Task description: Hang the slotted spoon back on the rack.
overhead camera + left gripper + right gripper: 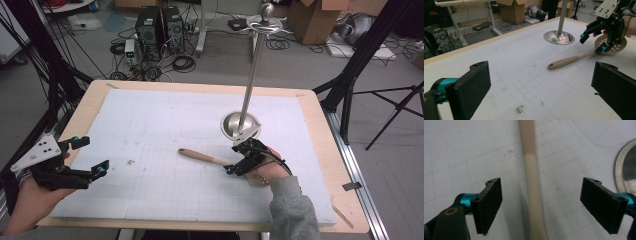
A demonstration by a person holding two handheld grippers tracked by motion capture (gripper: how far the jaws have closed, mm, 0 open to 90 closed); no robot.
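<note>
White gridded surface (165, 125), cluttered floor beyond. My right fingers (549, 205) stand wide, straddling the slotted spoon (202, 157) near the right edge; I should settle lower, centre the handle, then squeeze. My left fingers (541, 90) wait wide, holding nothing.

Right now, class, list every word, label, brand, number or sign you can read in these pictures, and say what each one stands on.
No readable text anywhere.
The slotted spoon and the metal stand bear no lettering.
The white mat carries a faint printed grid, no numbers.
A small dark mark on the mat in the right gripper view is too small and blurred to read.
The cardboard boxes on the floor show nothing legible.
</note>
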